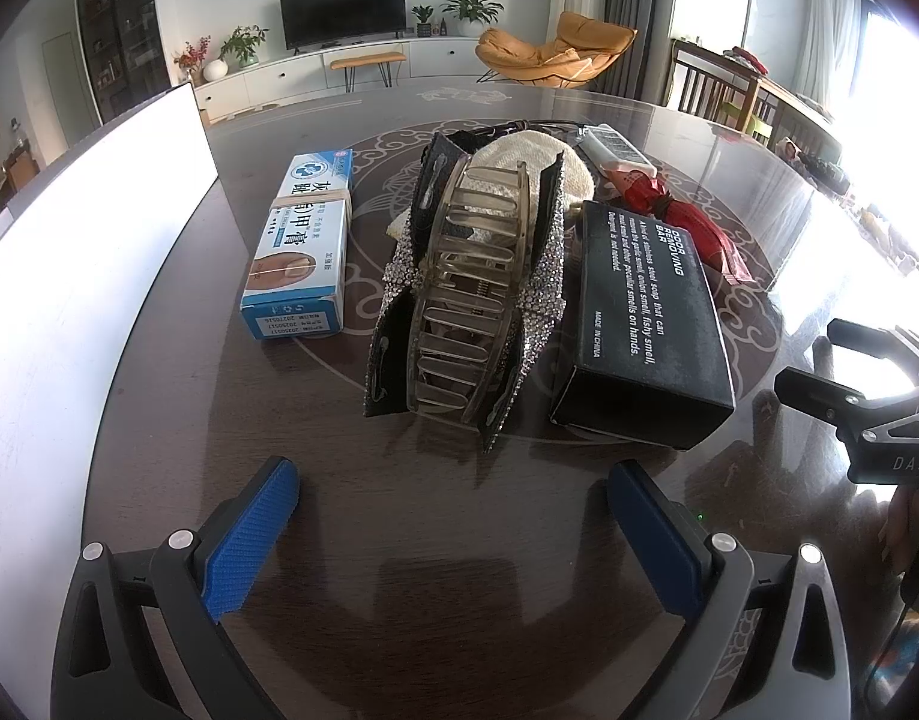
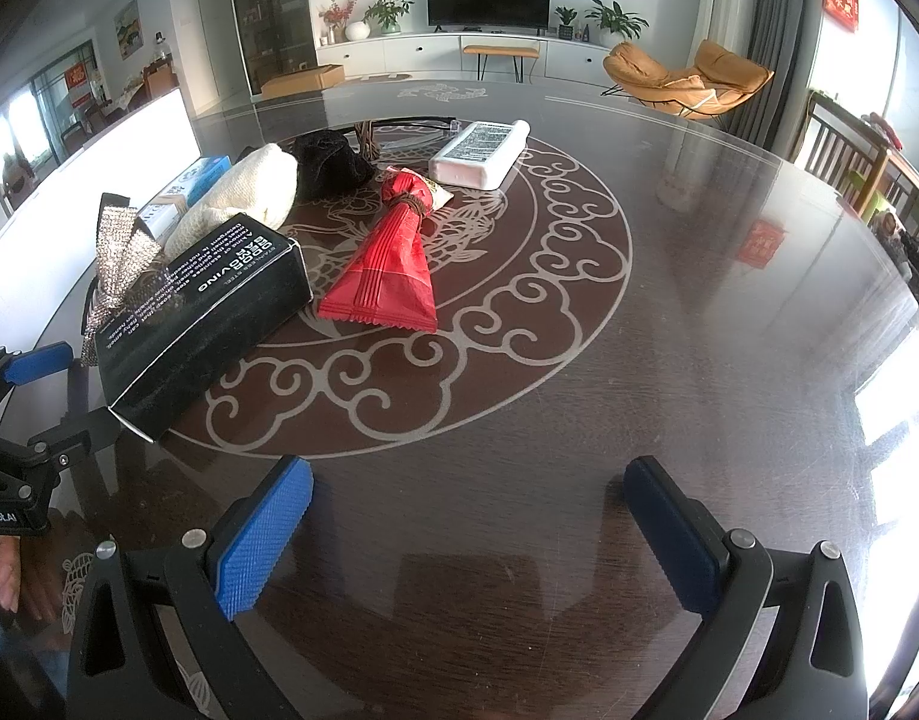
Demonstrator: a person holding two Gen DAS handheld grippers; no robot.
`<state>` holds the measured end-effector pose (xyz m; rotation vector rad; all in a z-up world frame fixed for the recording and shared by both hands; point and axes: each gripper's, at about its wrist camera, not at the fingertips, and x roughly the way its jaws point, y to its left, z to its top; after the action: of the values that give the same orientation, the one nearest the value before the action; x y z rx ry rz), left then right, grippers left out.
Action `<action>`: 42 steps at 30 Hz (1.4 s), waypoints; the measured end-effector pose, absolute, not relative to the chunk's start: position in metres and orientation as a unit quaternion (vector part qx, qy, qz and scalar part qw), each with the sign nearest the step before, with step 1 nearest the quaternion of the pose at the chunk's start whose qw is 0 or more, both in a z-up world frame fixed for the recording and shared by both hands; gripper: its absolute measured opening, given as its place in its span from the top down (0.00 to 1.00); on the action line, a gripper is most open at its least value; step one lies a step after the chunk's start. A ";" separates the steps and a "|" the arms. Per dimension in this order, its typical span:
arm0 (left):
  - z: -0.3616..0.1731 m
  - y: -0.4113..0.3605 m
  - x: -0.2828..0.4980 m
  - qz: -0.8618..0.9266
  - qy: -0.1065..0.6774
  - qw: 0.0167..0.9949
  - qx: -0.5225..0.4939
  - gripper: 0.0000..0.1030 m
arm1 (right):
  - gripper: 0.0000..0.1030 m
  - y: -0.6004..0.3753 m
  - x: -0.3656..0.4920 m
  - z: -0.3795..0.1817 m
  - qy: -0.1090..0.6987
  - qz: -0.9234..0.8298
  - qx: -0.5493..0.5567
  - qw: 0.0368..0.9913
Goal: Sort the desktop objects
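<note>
My left gripper point(image 1: 453, 480) is open and empty, just short of a translucent hair claw point(image 1: 468, 294) lying on a rhinestone bow point(image 1: 537, 294). A blue and white medicine box point(image 1: 303, 246) lies to its left, a black soap box point(image 1: 639, 324) to its right. My right gripper point(image 2: 468, 474) is open and empty over bare table. Ahead to its left lie the black soap box point(image 2: 207, 312), a red packet point(image 2: 393, 264), a cream pouch point(image 2: 243, 198), a black pouch point(image 2: 330, 165) and a white pack point(image 2: 480, 153).
A white board point(image 1: 81, 276) stands along the left side of the dark round table point(image 2: 699, 360). The right gripper's body point(image 1: 867, 402) shows at the right edge of the left wrist view. The left gripper's fingers point(image 2: 36, 360) show at the left edge of the right wrist view.
</note>
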<state>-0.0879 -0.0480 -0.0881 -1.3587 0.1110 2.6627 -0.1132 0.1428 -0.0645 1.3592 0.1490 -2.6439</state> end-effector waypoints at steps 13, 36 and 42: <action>-0.088 -0.048 -0.088 0.888 0.038 0.075 -0.453 0.00 | 0.00 0.142 -0.113 -0.065 0.049 -0.885 0.455 0.083; -0.080 -0.044 -0.154 0.871 0.053 0.061 -0.484 0.00 | 0.00 0.138 -0.114 -0.064 0.045 -0.886 0.454 0.085; -0.073 -0.038 -0.176 0.879 0.036 0.060 -0.472 0.48 | 0.00 0.137 -0.114 -0.063 0.045 -0.886 0.454 0.084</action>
<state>-0.1760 -0.0384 -0.0734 -1.4277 0.1084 2.6597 -0.1139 0.1371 -0.0631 1.3531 0.1346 -2.6432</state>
